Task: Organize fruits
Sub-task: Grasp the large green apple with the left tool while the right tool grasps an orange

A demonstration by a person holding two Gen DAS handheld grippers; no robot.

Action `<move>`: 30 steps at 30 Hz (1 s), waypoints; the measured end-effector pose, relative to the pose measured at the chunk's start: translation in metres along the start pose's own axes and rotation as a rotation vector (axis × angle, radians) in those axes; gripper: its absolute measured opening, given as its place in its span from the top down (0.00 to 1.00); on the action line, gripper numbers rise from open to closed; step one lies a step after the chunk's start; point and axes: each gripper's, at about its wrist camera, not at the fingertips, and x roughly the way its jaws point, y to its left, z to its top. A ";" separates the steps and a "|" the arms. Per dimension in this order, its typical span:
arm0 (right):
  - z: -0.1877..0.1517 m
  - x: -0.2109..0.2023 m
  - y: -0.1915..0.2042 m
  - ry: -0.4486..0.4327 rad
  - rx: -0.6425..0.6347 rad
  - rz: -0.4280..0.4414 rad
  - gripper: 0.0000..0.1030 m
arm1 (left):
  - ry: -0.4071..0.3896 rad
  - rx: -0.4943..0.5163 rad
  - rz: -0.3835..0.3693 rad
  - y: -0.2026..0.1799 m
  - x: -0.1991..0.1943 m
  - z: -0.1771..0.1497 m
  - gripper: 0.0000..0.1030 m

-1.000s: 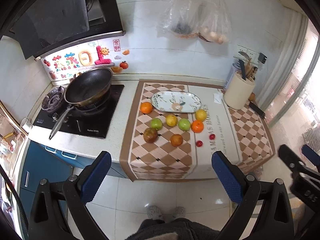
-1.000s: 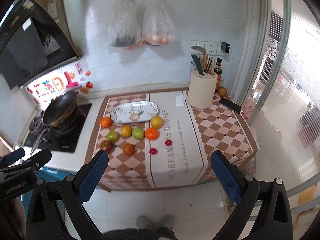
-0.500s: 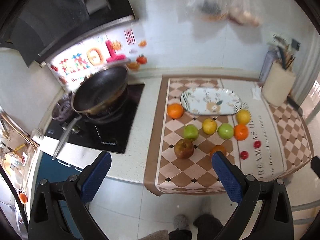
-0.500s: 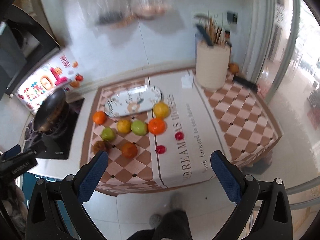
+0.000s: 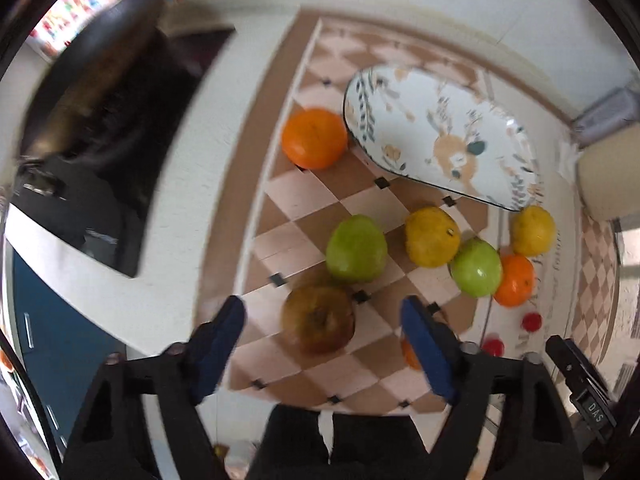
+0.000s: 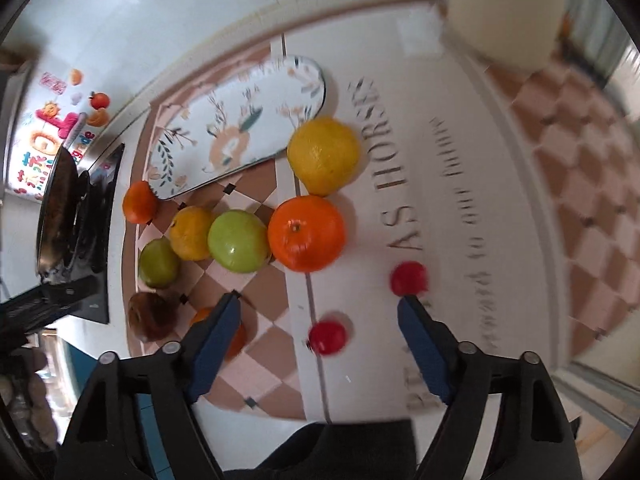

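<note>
Grippers are now low over the counter, where a second ago they were high and far back from it. Both are closing but clench nothing yet. The left gripper (image 5: 322,320) has the brown fruit (image 5: 318,319) between its jaws, pads still apart from it. The right gripper (image 6: 318,320) frames a small red fruit (image 6: 327,337); another red one (image 6: 409,277) lies just beside its right pad. Farther sit green, yellow and orange fruits in a loose row on the checked cloth (image 5: 304,200). Farthest is the patterned plate (image 6: 240,128), still empty, so I judge the sorting is only beginning.
</note>
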 end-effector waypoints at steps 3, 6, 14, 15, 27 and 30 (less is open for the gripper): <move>0.021 0.028 -0.002 0.054 0.005 0.026 0.21 | 0.071 -0.017 -0.001 -0.007 0.031 0.021 0.28; 0.036 0.049 -0.004 0.105 0.013 0.050 0.21 | 0.138 -0.036 -0.002 -0.010 0.056 0.034 0.28; 0.059 0.085 -0.005 0.206 0.044 0.133 0.34 | 0.198 -0.041 -0.065 -0.015 0.084 0.043 0.36; 0.060 0.089 -0.005 0.215 0.048 0.140 0.34 | 0.205 -0.031 -0.067 -0.018 0.085 0.043 0.36; 0.059 0.094 -0.002 0.236 0.030 0.136 0.37 | 0.221 0.015 -0.059 -0.023 0.098 0.028 0.51; 0.057 0.087 -0.004 0.237 0.030 0.132 0.37 | 0.204 0.023 -0.051 -0.027 0.087 0.021 0.51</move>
